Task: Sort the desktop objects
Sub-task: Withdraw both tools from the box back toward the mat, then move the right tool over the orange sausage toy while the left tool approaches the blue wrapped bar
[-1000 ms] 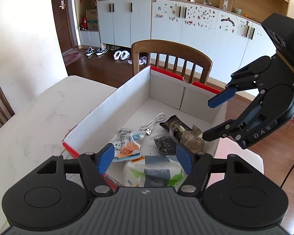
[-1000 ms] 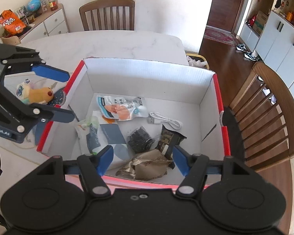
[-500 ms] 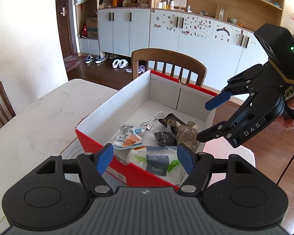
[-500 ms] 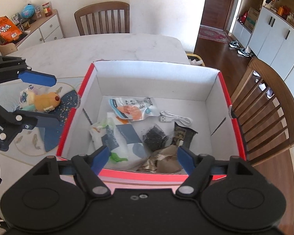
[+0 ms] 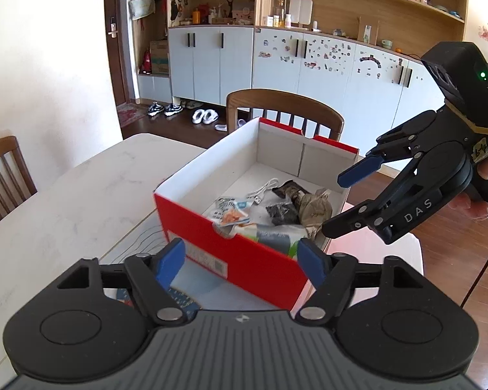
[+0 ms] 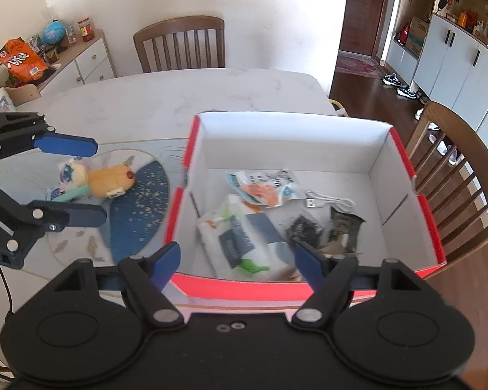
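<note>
Left tongs (image 5: 242, 261) opening, empty, right tongs (image 6: 237, 265) wide, empty.

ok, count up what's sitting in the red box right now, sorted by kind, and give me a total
Snack and wipe packets: 3 (orange-print packet, wipes pack, dark wrapper)
Cables: 1 (white USB cable)
Small black bundle: 1
Crumpled brown paper: 1
Total: 6

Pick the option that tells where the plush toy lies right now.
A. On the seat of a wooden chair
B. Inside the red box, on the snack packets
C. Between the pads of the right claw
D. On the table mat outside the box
D: the plush toy lies on the blue-and-white mat beside the red box, outside its wall.
</note>
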The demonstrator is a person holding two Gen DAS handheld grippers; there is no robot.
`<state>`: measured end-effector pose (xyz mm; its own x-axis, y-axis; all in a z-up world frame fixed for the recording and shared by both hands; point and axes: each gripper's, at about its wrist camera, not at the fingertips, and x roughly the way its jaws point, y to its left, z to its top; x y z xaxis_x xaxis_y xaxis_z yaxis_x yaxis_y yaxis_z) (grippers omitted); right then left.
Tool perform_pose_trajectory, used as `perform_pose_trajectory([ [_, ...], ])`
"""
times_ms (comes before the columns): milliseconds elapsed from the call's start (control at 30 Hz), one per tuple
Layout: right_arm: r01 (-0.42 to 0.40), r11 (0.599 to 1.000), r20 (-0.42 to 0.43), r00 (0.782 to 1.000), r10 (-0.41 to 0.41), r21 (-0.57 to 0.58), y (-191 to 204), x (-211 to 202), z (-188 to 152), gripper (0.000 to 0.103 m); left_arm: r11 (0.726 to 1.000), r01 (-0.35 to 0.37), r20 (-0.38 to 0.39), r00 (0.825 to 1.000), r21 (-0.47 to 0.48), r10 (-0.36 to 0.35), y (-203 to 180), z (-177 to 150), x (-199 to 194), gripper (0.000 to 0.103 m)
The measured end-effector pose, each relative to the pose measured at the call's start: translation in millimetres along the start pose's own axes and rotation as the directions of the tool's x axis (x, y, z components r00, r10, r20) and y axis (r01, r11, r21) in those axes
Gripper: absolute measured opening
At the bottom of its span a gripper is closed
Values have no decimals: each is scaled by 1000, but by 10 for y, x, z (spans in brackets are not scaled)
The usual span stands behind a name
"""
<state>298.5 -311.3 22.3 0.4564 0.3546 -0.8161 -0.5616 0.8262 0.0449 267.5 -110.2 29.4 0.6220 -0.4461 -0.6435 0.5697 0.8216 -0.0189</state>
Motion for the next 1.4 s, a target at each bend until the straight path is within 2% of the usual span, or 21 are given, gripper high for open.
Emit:
perform_pose_trajectory([
  [100, 1, 1000, 8, 1000, -1, -5, 120, -12, -8, 78, 1000, 7, 9, 1000, -24, -7, 65, -98, -89, 85],
  [267, 1, 1000, 17, 1000, -1, 4, 279, -12, 4, 78, 997, 31, 28, 999, -66, -29, 161, -292, -217, 88],
  [367, -3, 1000, 24, 1000, 3, 5, 370, -12, -1, 80, 995, 37, 41, 999, -93, -34, 194, -387, -280, 103],
  [633, -9, 1000, 52, 999, 10, -15, 653, -12, 28, 82, 992, 2, 33, 999, -127, 3, 332, -669, -461, 103],
  [867, -16, 999, 67, 998, 18, -33, 880, 42, 70, 82, 983, -94, 42, 994, -159, 102, 453, -929, -644, 103],
  [1133, -34, 998, 79, 996, 38, -48, 1085, 126, 121, 82, 966, -159, 7, 986, -204, 164, 594, -1160, -713, 103],
  [1267, -50, 997, 72, 996, 54, -66, 1173, 188, 154, 82, 950, -207, -2, 977, -233, 212, 679, -1298, -748, 103],
  [1400, -52, 994, 70, 996, 59, -94, 1284, 268, 190, 82, 919, -282, -34, 958, -275, 284, 787, -1419, -731, 103],
])
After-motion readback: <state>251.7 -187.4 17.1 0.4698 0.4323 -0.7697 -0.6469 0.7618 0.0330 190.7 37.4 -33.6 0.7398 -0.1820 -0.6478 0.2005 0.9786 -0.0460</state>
